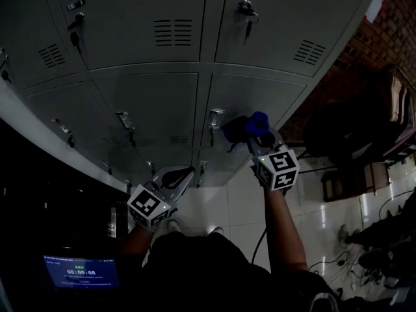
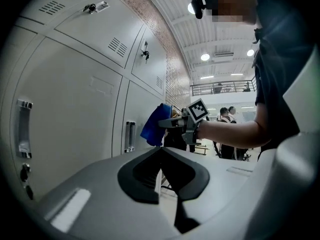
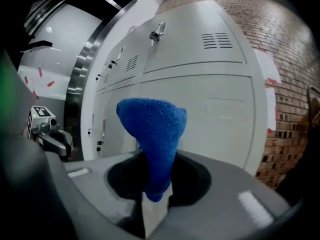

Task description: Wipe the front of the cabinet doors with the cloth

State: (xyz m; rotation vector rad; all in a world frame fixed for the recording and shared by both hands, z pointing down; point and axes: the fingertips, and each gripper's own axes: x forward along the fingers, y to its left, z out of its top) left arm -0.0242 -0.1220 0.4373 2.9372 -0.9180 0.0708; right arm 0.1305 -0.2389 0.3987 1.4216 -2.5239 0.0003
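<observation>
A blue cloth [image 1: 250,127] is bunched in my right gripper [image 1: 252,137], whose jaws are shut on it. The cloth is held up against the lower right grey cabinet door [image 1: 260,93], just right of its metal handle [image 1: 215,117]. In the right gripper view the cloth [image 3: 155,131] stands up out of the right gripper [image 3: 156,186], with that door [image 3: 220,119] behind it. My left gripper [image 1: 184,174] hangs lower and to the left, shut and empty, below the lower left door [image 1: 153,106]. From the left gripper view, the left gripper [image 2: 161,154] faces the cloth [image 2: 156,125].
More locker doors with keys [image 1: 246,10] and vents sit above. A brick wall [image 1: 364,51] and dark furniture [image 1: 374,125] lie to the right. Cables [image 1: 338,260] trail on the tiled floor. A lit screen [image 1: 81,272] is at bottom left. People [image 2: 227,116] stand far off.
</observation>
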